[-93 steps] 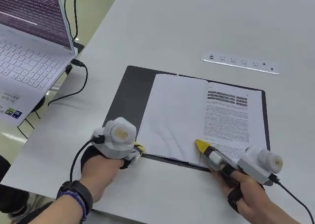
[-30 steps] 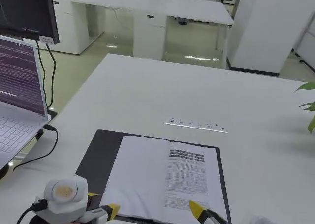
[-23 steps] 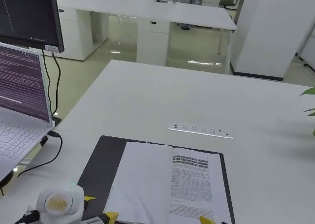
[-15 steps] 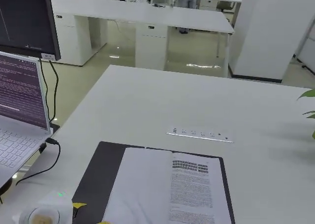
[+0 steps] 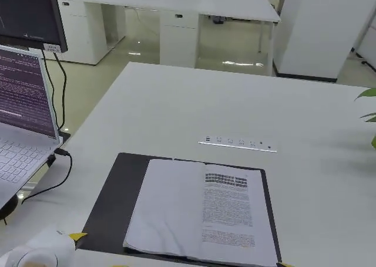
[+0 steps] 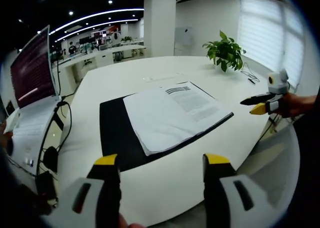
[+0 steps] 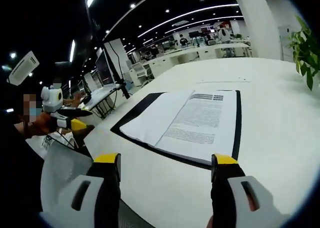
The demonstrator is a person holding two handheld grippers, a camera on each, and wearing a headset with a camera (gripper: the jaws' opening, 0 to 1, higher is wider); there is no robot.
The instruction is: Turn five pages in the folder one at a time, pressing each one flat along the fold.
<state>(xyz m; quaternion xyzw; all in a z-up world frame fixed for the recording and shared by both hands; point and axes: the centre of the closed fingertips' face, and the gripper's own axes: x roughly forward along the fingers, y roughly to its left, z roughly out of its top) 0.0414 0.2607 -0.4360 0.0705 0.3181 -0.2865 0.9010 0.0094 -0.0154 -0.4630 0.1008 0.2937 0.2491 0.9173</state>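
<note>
Black folder (image 5: 111, 202) open on table (image 5: 235, 97), printed pages (image 5: 200, 211) lying inside

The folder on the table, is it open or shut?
Open. The folder lies spread flat, a blank page and a printed page facing up side by side.

The big white table (image 5: 176, 102) is wide and flat. An open black folder (image 5: 111, 202) lies flat on it, close to the near edge. Its white pages (image 5: 200, 211) are spread open, and the right one has print on it. Behind the folder, a thin silver strip of plug holes (image 5: 238, 143) sits in the tabletop. A black cable (image 5: 69, 172) seems to rest on the left edge.
</note>
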